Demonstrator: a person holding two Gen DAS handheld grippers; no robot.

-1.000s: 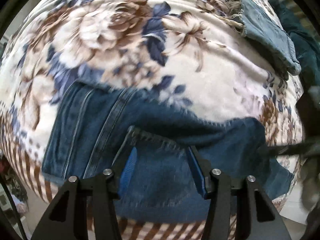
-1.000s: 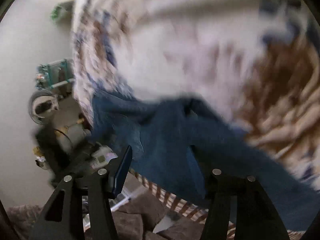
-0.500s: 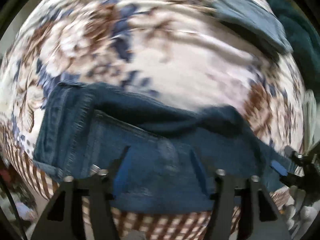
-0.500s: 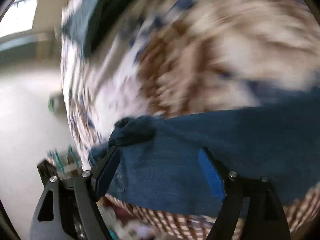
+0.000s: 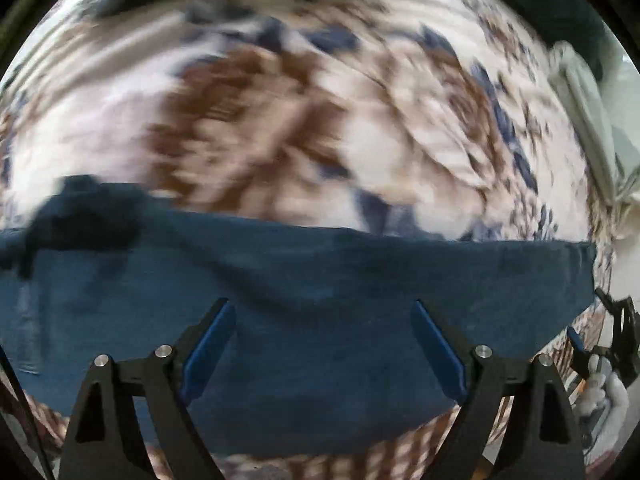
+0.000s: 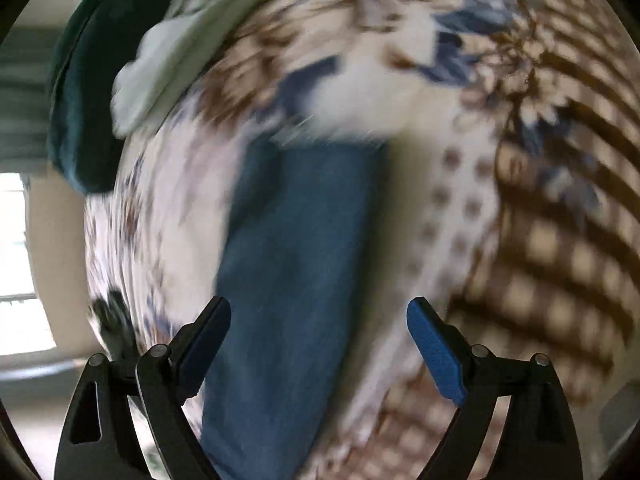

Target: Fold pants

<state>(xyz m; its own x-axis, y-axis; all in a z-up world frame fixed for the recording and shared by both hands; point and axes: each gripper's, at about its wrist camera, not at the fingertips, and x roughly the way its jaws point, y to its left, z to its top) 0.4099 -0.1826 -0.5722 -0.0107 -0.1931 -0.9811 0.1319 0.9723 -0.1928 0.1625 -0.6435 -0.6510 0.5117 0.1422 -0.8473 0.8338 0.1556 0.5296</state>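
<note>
Closest to me, both sets of jaws stand wide with nothing between them: my left gripper (image 5: 322,344) hangs over the middle of the pants (image 5: 304,300), and my right gripper (image 6: 318,344) looks along the leg end of the pants (image 6: 296,264). That has changed over the last second. A second ago the left camera was over the waist end, with seams and a pocket edge plain to see; now it has swung sideways and shows only plain denim stretched as a long band across the near edge of the bed, with a dark bunched lump at its left end. The right view has turned more sharply still, from a sidelong look at the crumpled cloth to a look down a narrow strip that runs away from me. I read this as the legs now lying together and pulled out straight, so the lengthwise fold looks done and the crosswise fold is what remains; both pictures are blurred, so I cannot vouch for the edges. Beyond the denim lies the floral blanket (image 5: 360,128), checked brown at its border. Farther off sit a pale cloth (image 6: 176,48) and a dark green cloth (image 6: 84,104) at the bed's far corner.
</note>
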